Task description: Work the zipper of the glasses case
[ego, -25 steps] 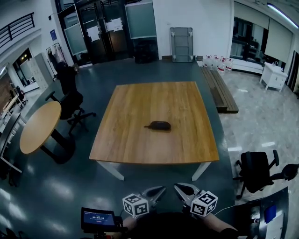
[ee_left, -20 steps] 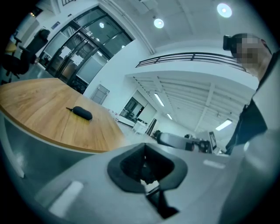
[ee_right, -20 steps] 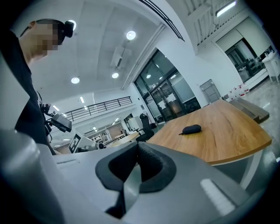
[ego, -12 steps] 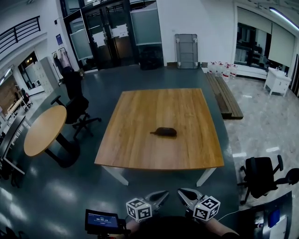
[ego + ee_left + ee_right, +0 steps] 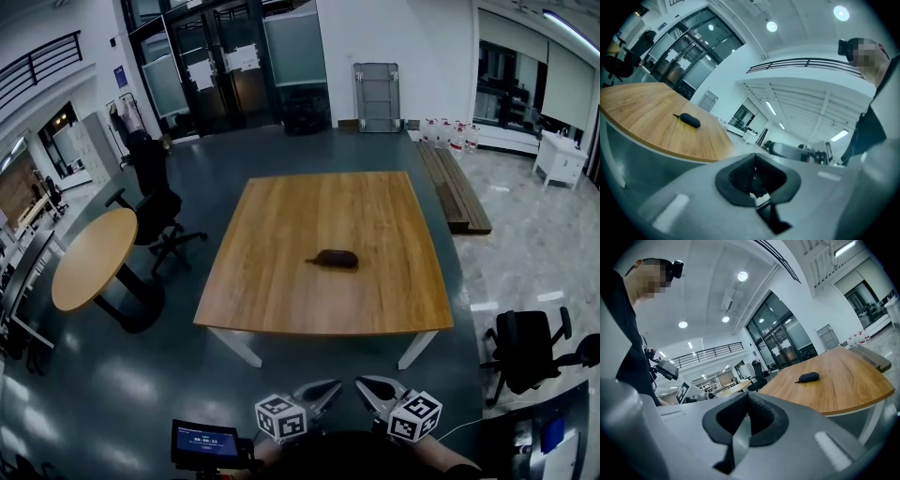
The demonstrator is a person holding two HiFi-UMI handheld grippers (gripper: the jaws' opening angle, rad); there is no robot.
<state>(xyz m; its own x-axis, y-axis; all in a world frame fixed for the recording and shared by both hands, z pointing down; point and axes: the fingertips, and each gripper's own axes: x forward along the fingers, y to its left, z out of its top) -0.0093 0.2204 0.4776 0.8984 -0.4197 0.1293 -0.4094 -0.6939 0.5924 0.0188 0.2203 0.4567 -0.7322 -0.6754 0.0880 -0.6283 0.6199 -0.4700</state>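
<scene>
A dark oval glasses case point(image 5: 336, 258) lies alone near the middle of the square wooden table point(image 5: 281, 291), its zipper pull sticking out to the left. The left gripper view shows the case point(image 5: 689, 120) far off, and the right gripper view shows the case point(image 5: 808, 377) just as distant. My left gripper point(image 5: 328, 387) and right gripper point(image 5: 364, 385) hover close to my body at the bottom of the head view, well short of the table's near edge. Both are shut with nothing held.
A round wooden table point(image 5: 89, 258) and a black office chair point(image 5: 155, 211) stand at the left. Another black chair point(image 5: 525, 352) sits at the right of the table. A small screen point(image 5: 202, 438) hangs below left. Glass doors point(image 5: 230, 70) line the far wall.
The head view has shifted slightly, so the table and case sit a little lower and to the right than a second ago. Both grippers stay shut in the same place.
</scene>
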